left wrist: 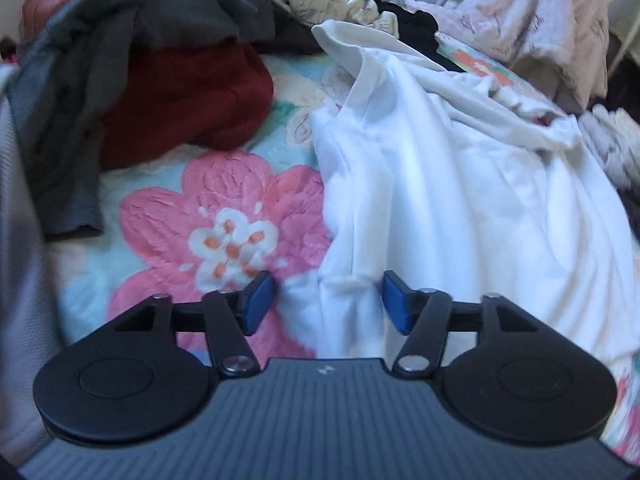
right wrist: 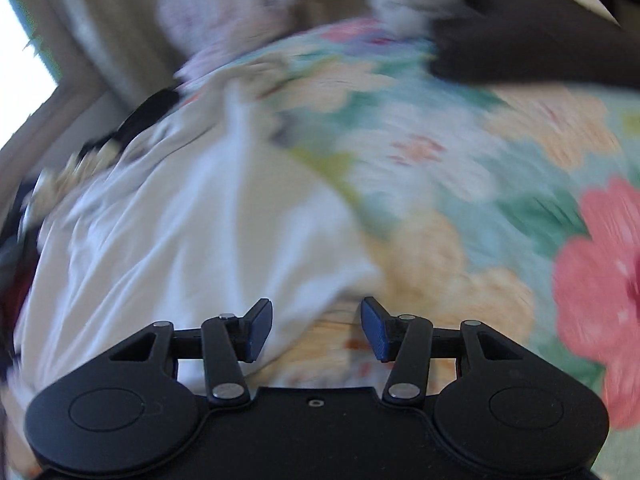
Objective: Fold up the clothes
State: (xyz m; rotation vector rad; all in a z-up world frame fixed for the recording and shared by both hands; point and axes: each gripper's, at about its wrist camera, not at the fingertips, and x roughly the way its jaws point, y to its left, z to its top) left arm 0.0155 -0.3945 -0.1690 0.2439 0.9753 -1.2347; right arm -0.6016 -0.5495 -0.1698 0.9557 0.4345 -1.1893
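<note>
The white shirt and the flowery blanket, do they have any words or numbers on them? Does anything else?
White shirt: plain, no words show.
Flowery blanket: only flowers, no words.
Left gripper: a tiny pale mark on its body, too small to read.
Right gripper: no words; this view is blurred.
Clothes pile: no labels show.

My left gripper (left wrist: 328,304): jaws spread wide, blue pads (left wrist: 260,300) facing each other, nothing pinched between them. My right gripper (right wrist: 317,329): jaws likewise apart, pads (right wrist: 376,330) clear of contact, gap unfilled. Right wrist view heavily motion-blurred; left wrist view mostly sharp.
</note>
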